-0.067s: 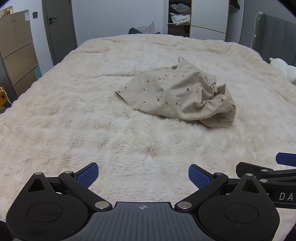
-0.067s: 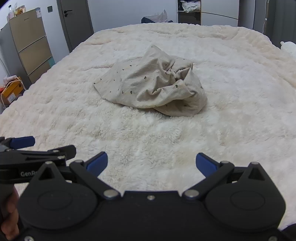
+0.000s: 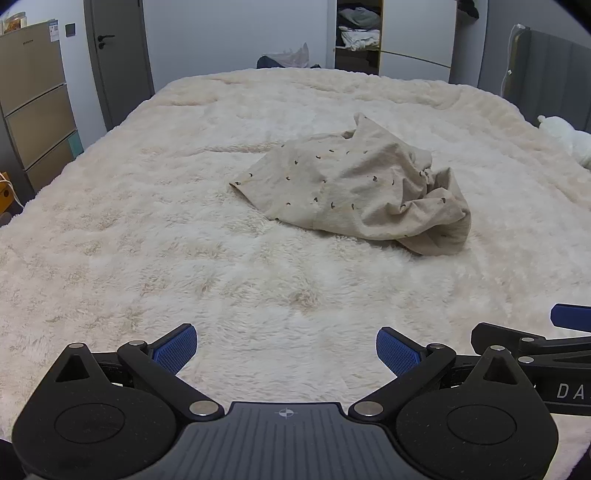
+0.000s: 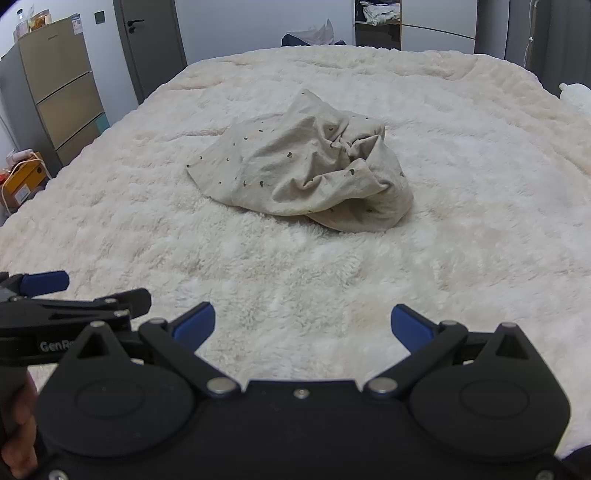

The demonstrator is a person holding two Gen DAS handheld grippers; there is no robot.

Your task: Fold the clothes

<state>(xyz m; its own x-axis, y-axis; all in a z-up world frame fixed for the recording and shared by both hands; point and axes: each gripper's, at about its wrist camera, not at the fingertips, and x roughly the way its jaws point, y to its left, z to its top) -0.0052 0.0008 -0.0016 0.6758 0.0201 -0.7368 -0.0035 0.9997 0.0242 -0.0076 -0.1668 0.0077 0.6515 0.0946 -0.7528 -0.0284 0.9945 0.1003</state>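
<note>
Loosely crumpled beige speckled garment

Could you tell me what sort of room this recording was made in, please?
Most likely a bedroom at home: a wide bed under a fluffy cream blanket, an open wardrobe with stacked clothes beyond it, and a crumpled beige garment lying on the blanket.

Dim, cool, even indoor light, no single source visible, soft faint shadows, no glare, strong fisheye bending at left and right edges, dark vignetted corners, near and far both fairly sharp, slight grain
</note>
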